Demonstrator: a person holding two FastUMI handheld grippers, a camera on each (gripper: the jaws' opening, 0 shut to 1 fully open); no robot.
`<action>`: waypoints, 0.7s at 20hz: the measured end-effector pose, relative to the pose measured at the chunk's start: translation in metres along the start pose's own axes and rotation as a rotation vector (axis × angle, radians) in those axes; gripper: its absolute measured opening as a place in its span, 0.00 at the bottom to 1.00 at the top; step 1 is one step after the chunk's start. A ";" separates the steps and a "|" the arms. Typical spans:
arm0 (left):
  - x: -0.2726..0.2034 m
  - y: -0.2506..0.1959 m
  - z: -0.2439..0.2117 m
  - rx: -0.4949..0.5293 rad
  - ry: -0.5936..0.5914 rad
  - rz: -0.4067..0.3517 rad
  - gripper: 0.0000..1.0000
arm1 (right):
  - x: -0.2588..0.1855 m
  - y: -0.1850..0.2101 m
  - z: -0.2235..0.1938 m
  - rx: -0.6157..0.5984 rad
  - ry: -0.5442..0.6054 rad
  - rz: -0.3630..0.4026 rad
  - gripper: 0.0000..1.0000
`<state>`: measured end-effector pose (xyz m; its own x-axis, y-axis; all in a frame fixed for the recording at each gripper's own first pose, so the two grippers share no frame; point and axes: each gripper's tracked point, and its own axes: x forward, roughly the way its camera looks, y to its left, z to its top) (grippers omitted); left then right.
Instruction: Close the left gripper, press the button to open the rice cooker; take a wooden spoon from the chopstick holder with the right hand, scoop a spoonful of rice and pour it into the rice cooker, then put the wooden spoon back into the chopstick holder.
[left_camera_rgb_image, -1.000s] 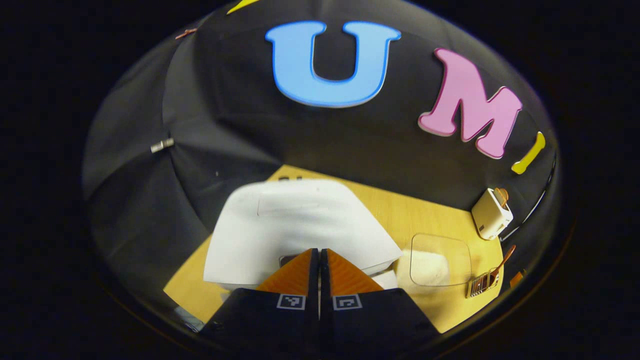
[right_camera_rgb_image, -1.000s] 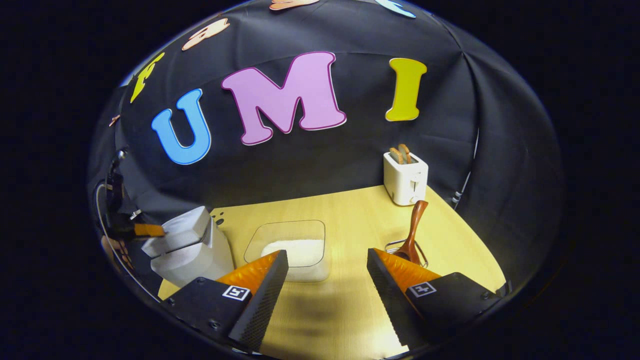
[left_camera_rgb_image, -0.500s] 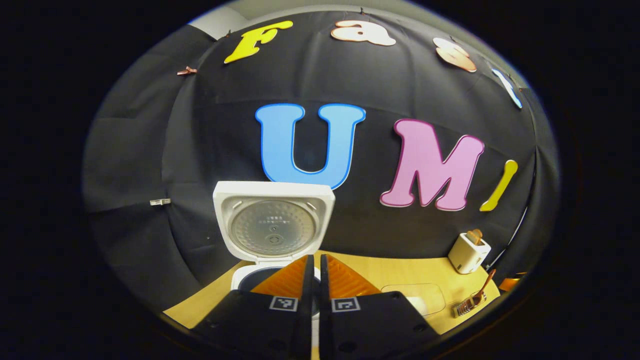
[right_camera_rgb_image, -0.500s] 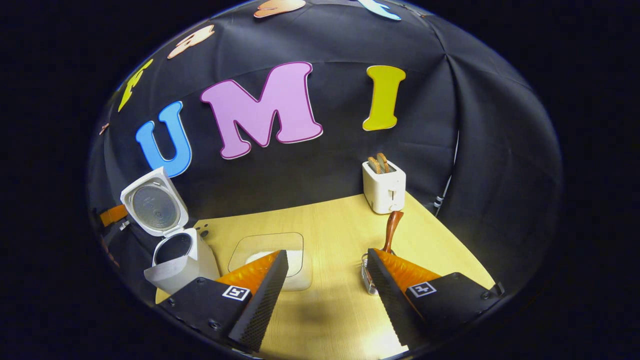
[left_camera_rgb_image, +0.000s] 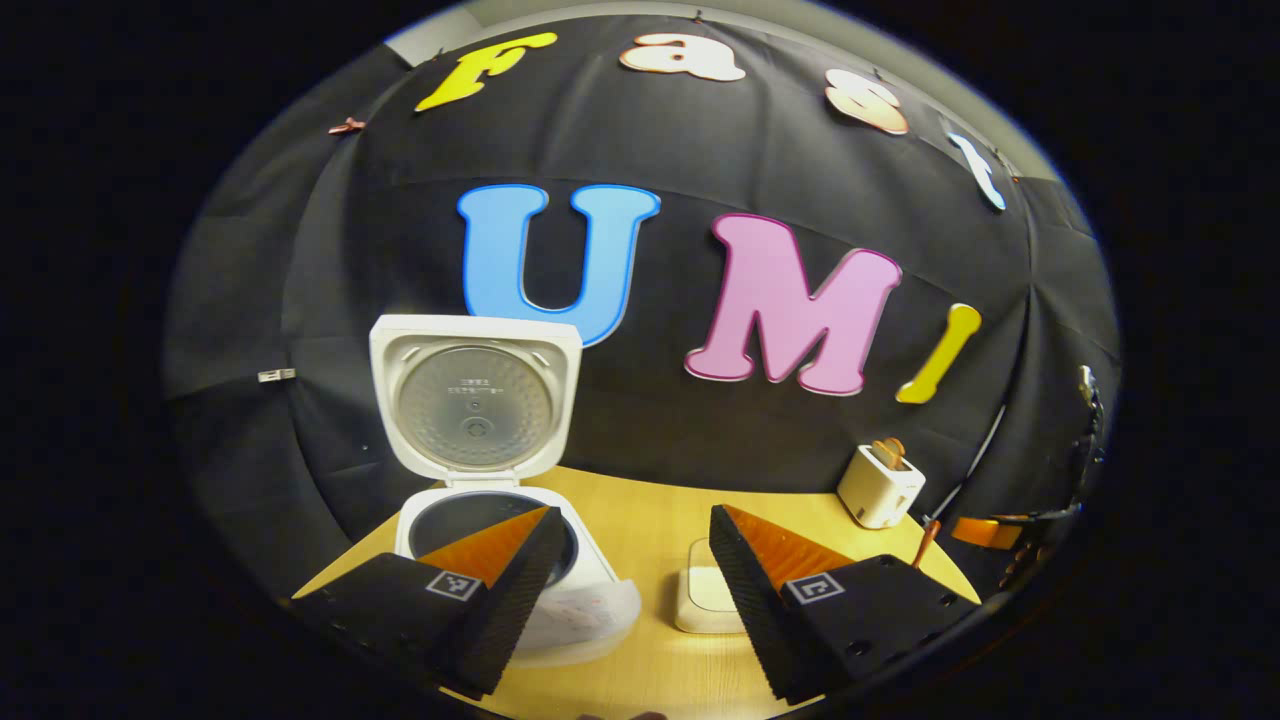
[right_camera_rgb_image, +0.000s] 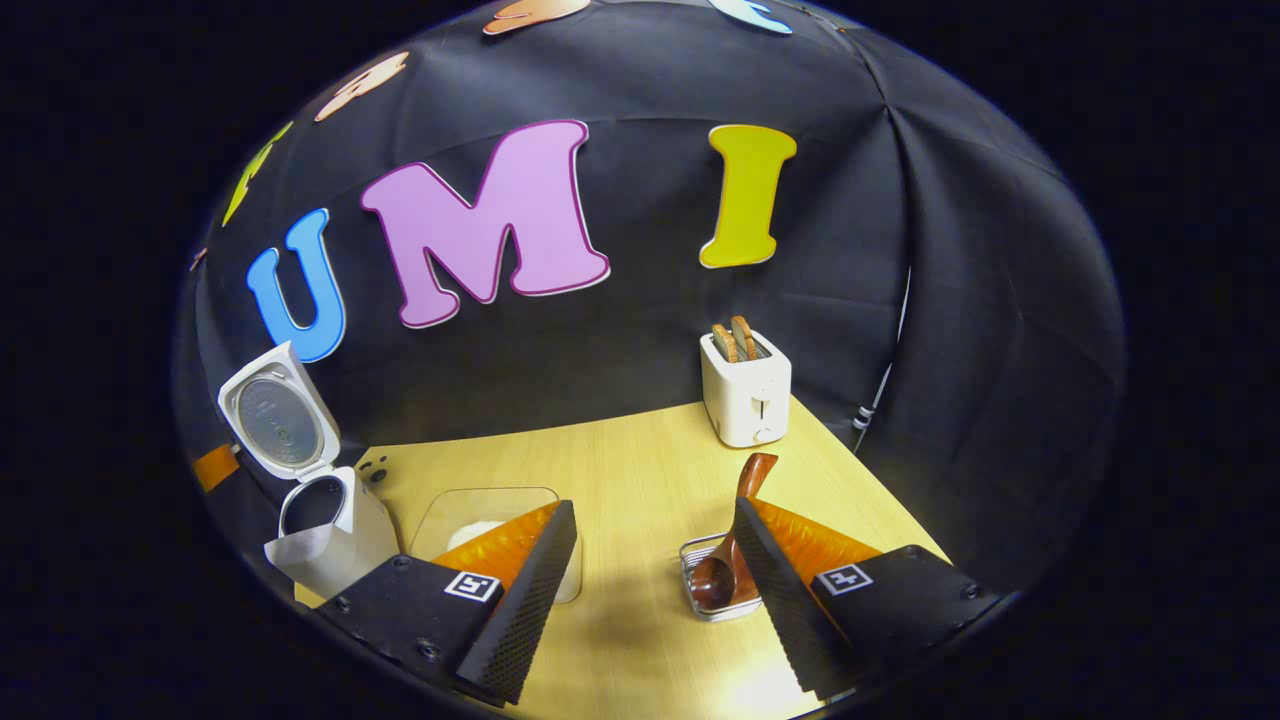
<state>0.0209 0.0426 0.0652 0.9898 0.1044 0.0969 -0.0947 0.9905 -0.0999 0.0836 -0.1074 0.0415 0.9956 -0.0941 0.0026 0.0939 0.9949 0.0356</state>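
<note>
The cooker (left_camera_rgb_image: 500, 540) stands with its lid (left_camera_rgb_image: 475, 398) upright and the pot open, so the button step looks done; the left gripper (left_camera_rgb_image: 630, 560) hangs in front of it with jaws spread wide and nothing between them. The right gripper (right_camera_rgb_image: 655, 560) is likewise wide open and empty, poised just short of the holder (right_camera_rgb_image: 715, 585), where the spoon (right_camera_rgb_image: 730, 545) leans with its bowl down in the wire basket and its handle tilted up toward the toaster (right_camera_rgb_image: 745, 390). The rice tray (right_camera_rgb_image: 480, 520) sits on the table (right_camera_rgb_image: 620, 460) between cooker and holder. The risk from here lies in the grasp: the handle is slim and slanted, so jaws closing off-centre could knock it sideways or tip the light holder. A loose hold would let the spoon twist during the scoop and spill rice onto the table. The tray is low and clear, easy to nudge
</note>
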 end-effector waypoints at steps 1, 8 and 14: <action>0.000 -0.004 -0.001 0.022 0.006 -0.003 0.95 | 0.011 -0.006 -0.001 0.005 0.012 0.001 0.98; -0.001 -0.015 -0.011 0.082 0.037 0.058 0.95 | 0.089 -0.058 -0.030 0.098 0.133 -0.002 0.98; -0.005 -0.020 -0.030 0.072 0.076 0.137 0.96 | 0.146 -0.070 -0.080 0.136 0.304 0.060 0.99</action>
<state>0.0208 0.0198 0.0366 0.9719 0.2349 0.0118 -0.2344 0.9715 -0.0359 0.2233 -0.1881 -0.0405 0.9573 -0.0002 -0.2891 0.0539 0.9826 0.1777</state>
